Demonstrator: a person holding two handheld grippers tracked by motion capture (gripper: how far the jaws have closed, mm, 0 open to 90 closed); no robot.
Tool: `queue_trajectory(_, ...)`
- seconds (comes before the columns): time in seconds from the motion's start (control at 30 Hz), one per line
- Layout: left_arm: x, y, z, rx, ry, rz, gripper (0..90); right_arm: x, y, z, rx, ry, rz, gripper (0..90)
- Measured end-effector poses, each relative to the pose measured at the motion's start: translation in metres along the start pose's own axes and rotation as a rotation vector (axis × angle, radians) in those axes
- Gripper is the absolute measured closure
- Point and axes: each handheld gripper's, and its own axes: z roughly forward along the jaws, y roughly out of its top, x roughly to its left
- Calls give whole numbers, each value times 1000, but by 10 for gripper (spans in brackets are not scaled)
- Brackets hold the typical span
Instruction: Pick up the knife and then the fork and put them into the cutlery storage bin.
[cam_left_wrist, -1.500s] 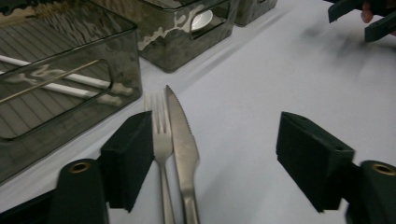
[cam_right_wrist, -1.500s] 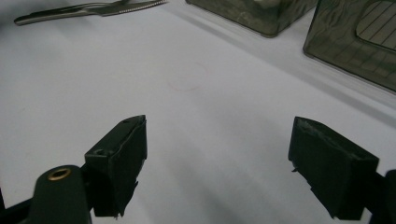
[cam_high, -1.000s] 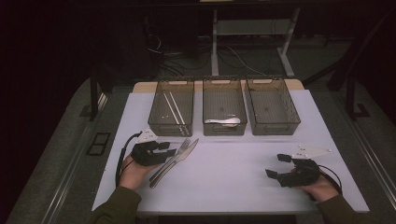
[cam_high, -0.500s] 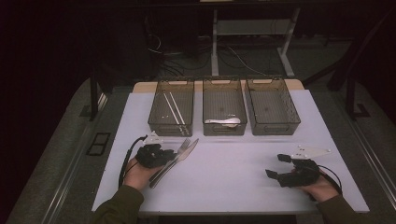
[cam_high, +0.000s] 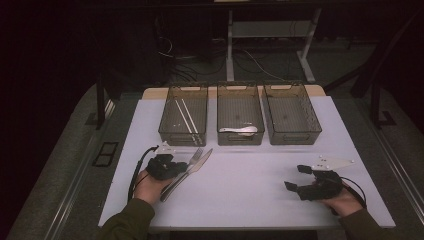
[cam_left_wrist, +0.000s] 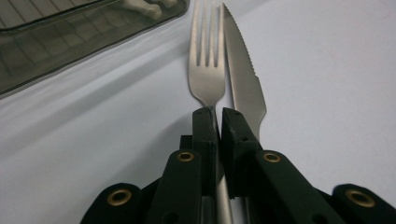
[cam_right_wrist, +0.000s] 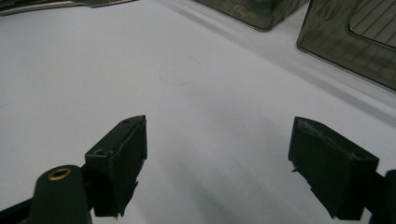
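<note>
Apparently left hand-held gripper (cam_left_wrist: 218, 116) pinches fork (cam_left_wrist: 205, 65) handle.

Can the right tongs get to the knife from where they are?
Probably yes. The right tongs stand open with bare table between them and the knife, though the left tongs, shut on the fork, sit right beside it.

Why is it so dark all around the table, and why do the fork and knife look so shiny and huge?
In the high view only the white table is lit, so the room behind falls black; in the left gripper view the camera sits very close, so the fork and knife look big and catch the light, while the bin behind is soft; in the right gripper view the jaws throw faint shadows.
</note>
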Motion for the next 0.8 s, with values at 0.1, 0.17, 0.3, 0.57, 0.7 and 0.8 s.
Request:
queue_trajectory(0.1, 1, 0, 0, 0, -8, -11, 849, 0, 0, 0, 2, -2, 1, 194)
queue_trajectory(0.17, 0, 1, 0, 7, -2, 0, 850, 0, 0, 0, 1, -1, 1, 194)
queue_trajectory(0.3, 1, 2, -3, 0, 20, 6, 850, 0, 0, 0, -2, 0, 0, 194)
queue_trajectory(0.57, -3, 6, -15, -50, 28, 9, 850, 0, 1, -1, -8, 1, 3, 194)
queue_trajectory(0.7, -10, 11, -20, -84, 15, 33, 850, 0, 1, -1, -12, 2, 6, 195)
queue_trajectory(0.8, -15, 14, -22, -102, 7, 54, 851, -1, 3, -3, -22, 12, 31, 195)
